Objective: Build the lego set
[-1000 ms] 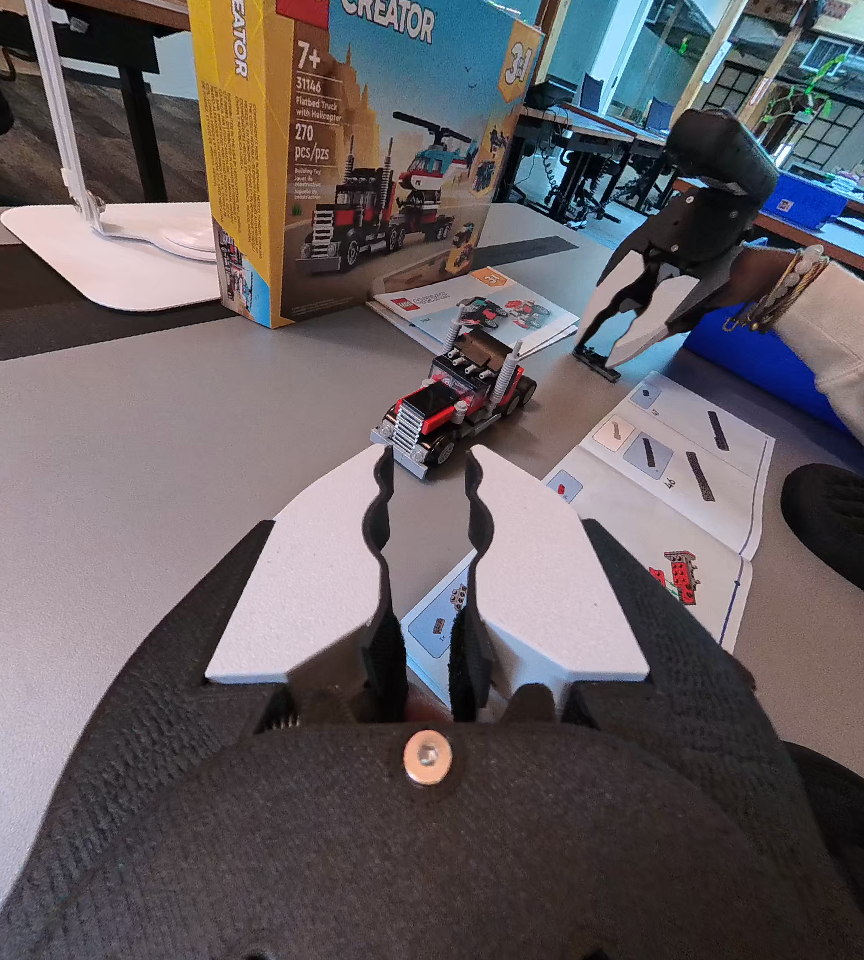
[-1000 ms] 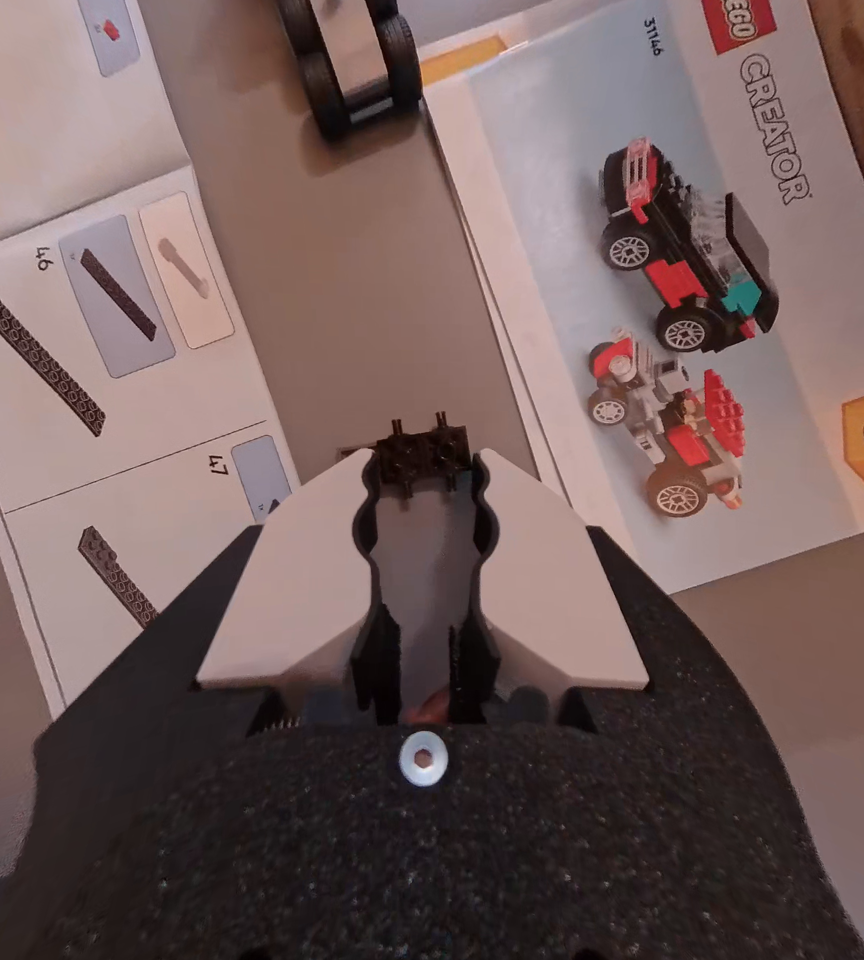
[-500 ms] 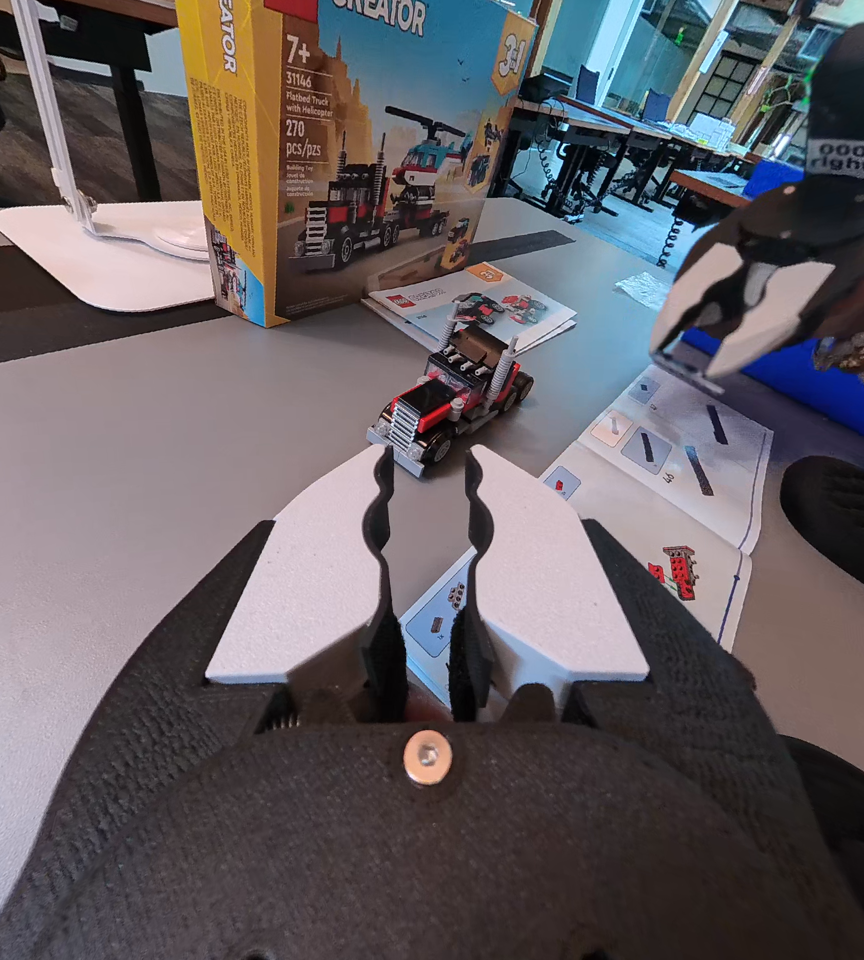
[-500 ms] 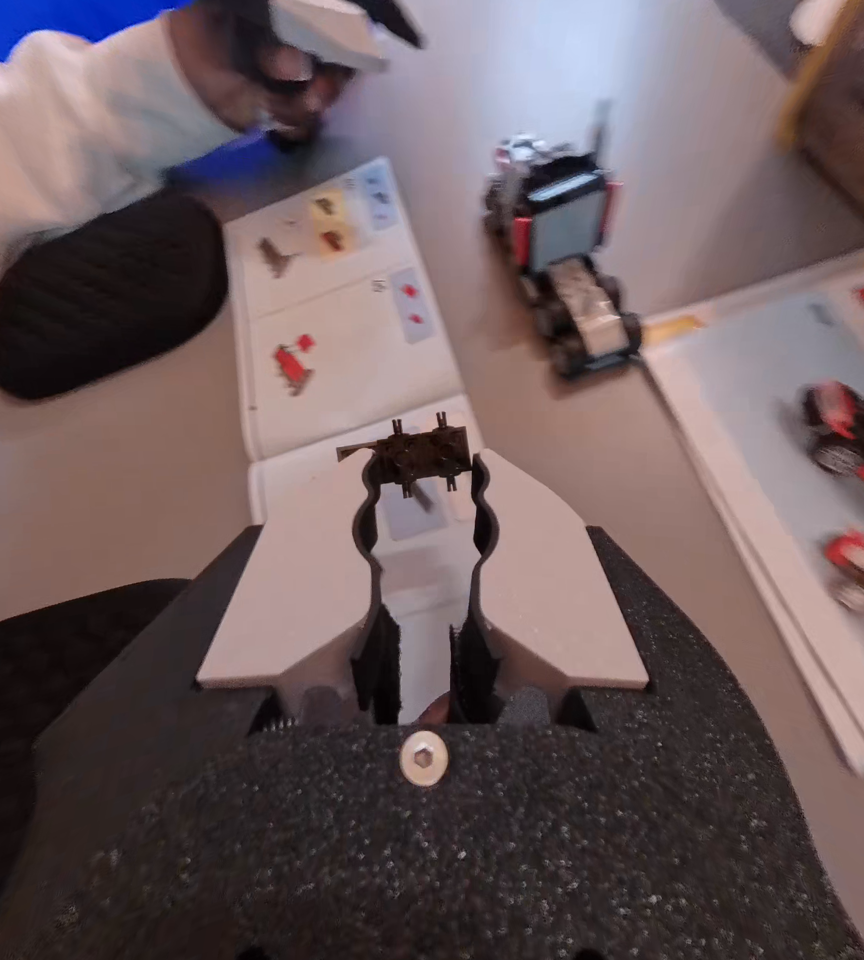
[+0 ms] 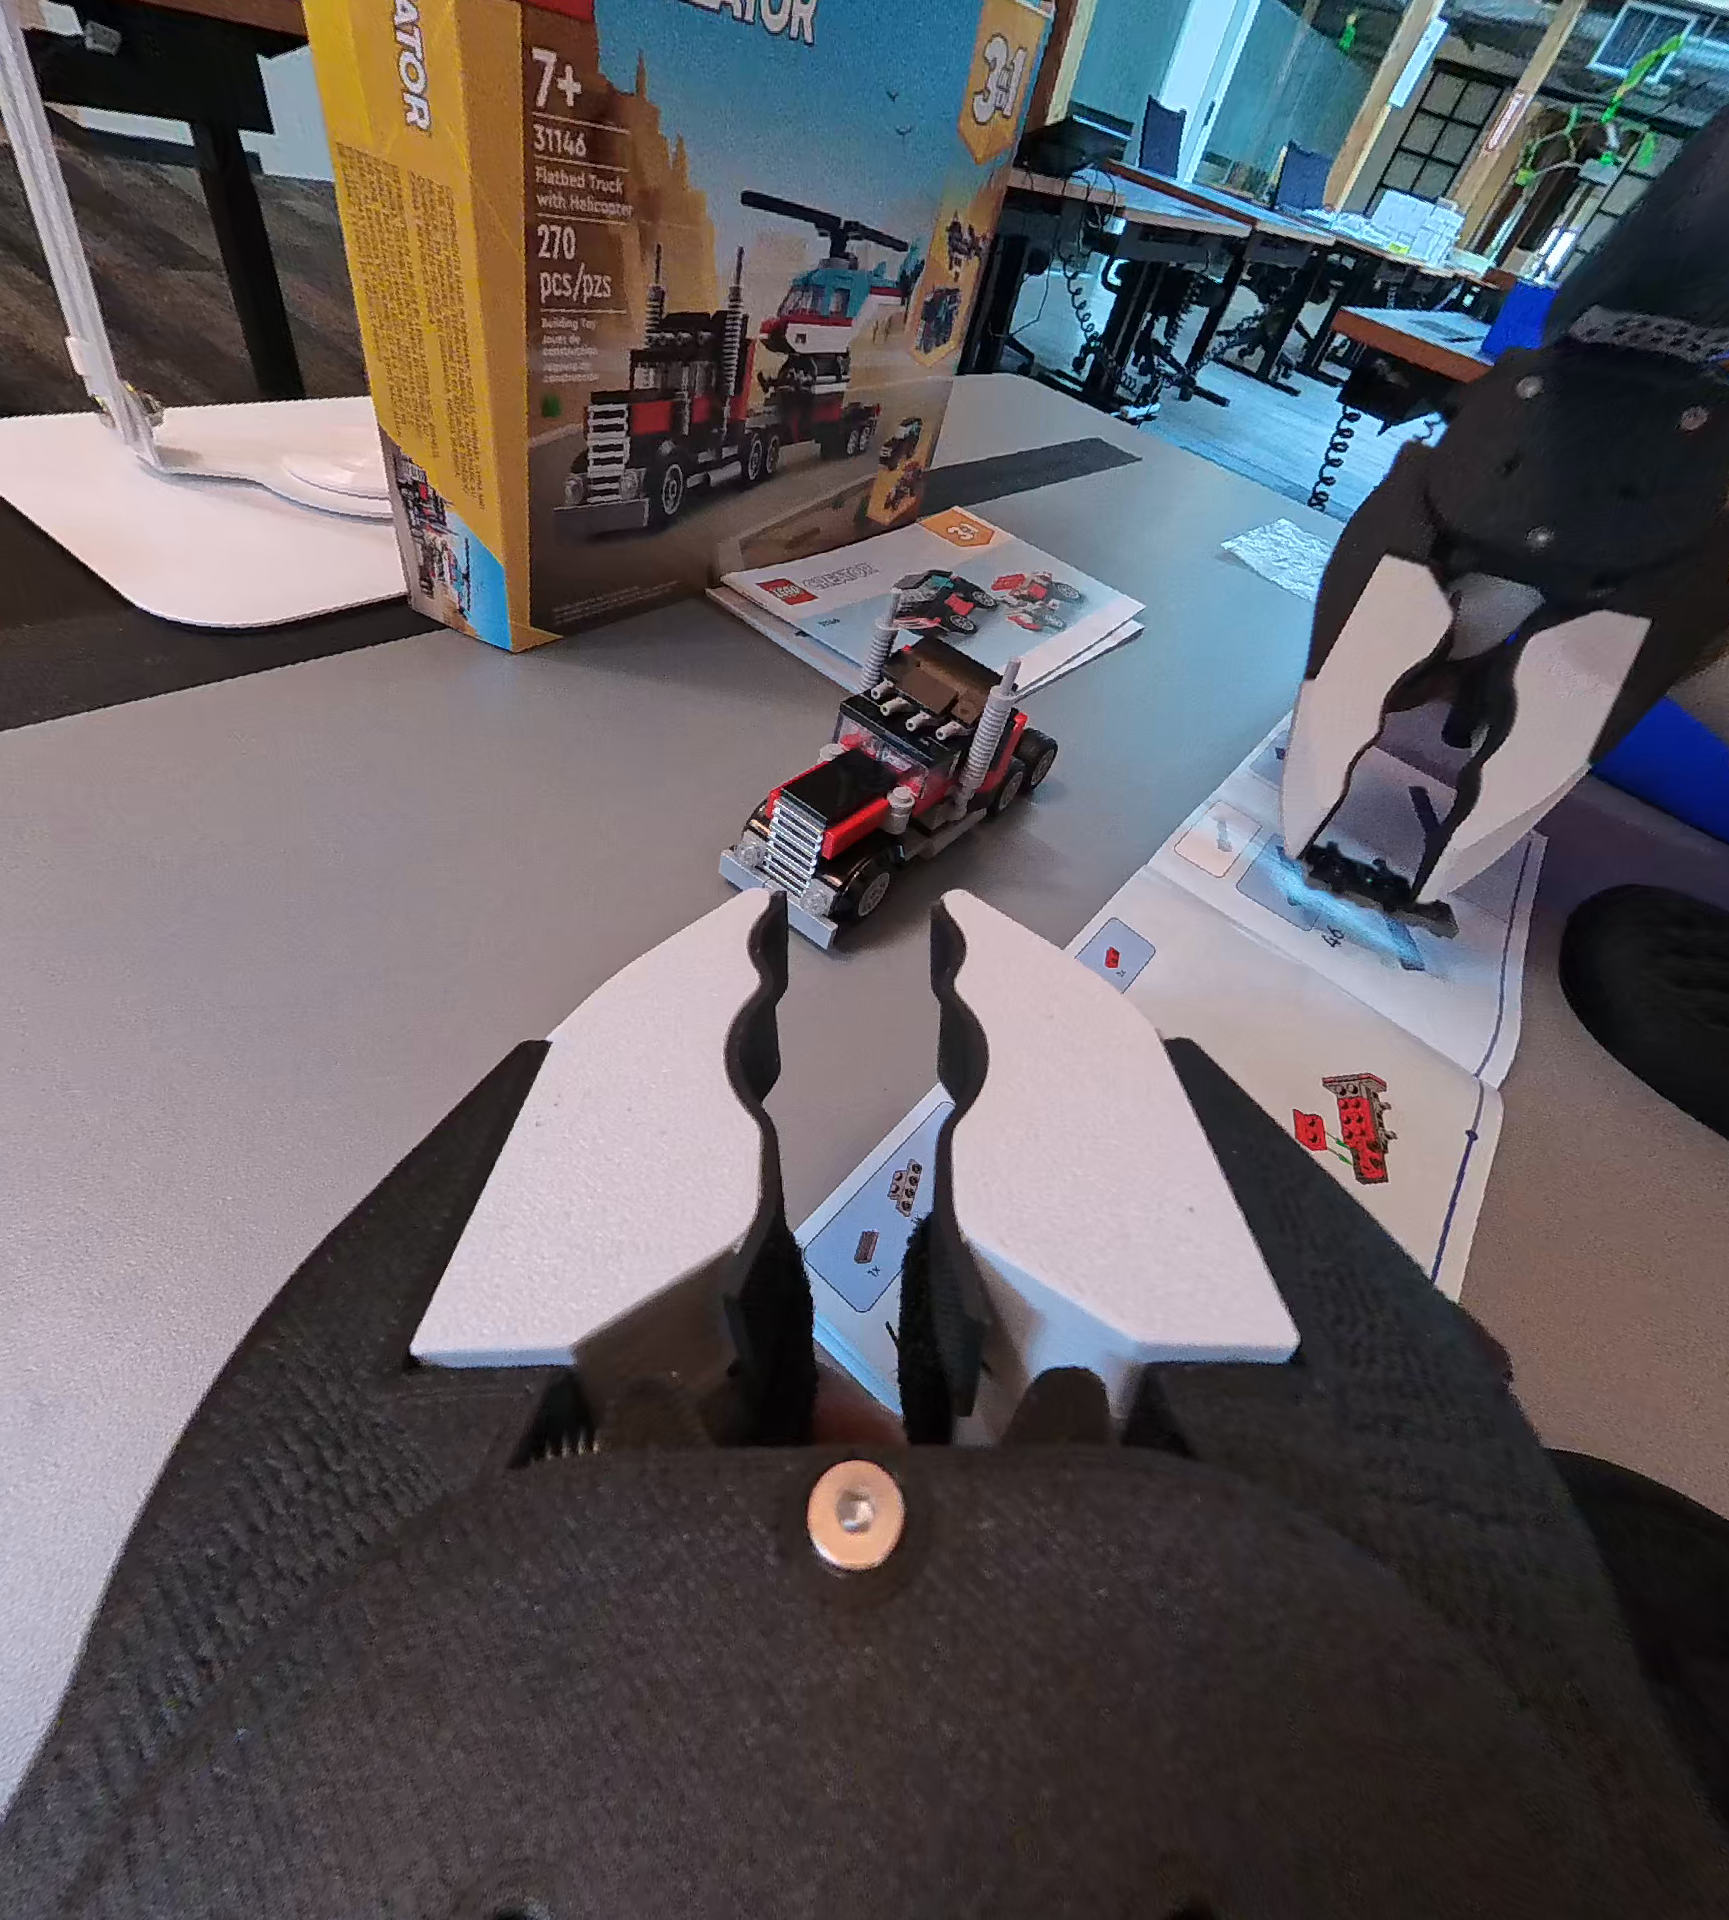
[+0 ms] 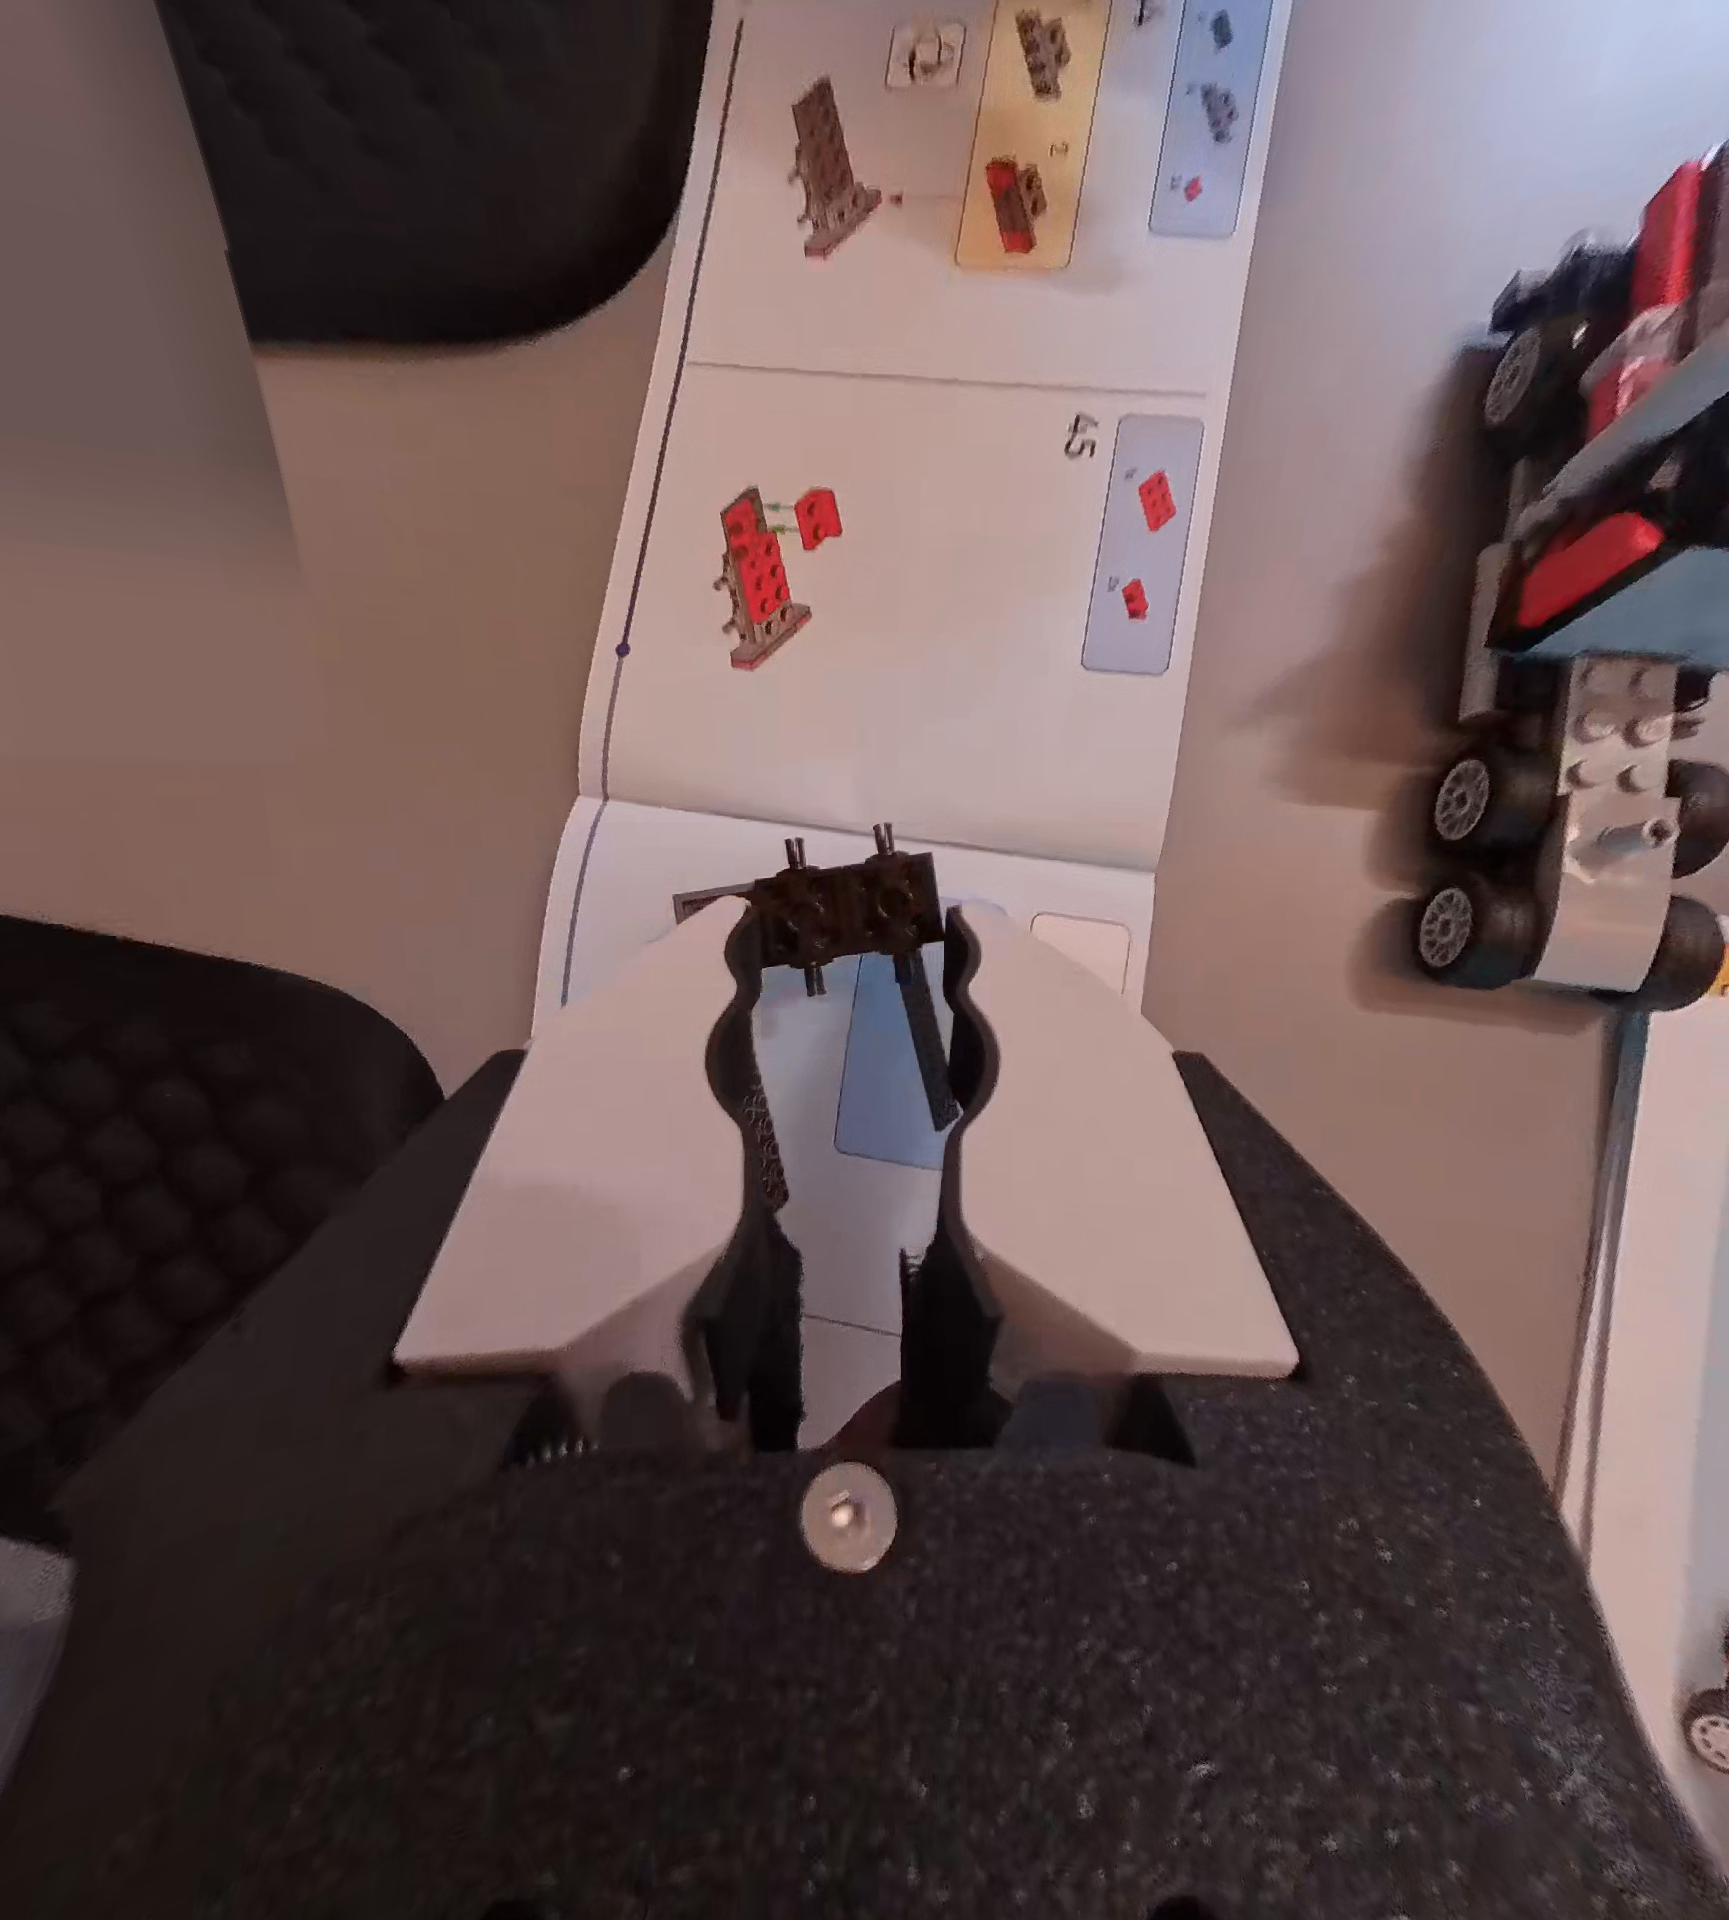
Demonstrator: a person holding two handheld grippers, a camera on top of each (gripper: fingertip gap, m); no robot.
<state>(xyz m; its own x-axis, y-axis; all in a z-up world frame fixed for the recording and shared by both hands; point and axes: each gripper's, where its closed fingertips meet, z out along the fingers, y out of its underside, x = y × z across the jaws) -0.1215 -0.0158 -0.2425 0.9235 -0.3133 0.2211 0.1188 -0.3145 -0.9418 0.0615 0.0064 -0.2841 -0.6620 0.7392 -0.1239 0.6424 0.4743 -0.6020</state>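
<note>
Right wrist view: black lego piece between fingers.

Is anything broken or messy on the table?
Nothing looks broken or spilled. The toy truck stands upright on its wheels, the open instruction booklet lies flat, and the box stands upright. The right tool grips a small black piece over the booklet.

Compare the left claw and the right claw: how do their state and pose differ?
The left claw is empty with a gap between its fingers; the right claw pinches a small black lego piece. The left lies low along the table; the right points down over the open instruction booklet. Both have white fingers.
</note>
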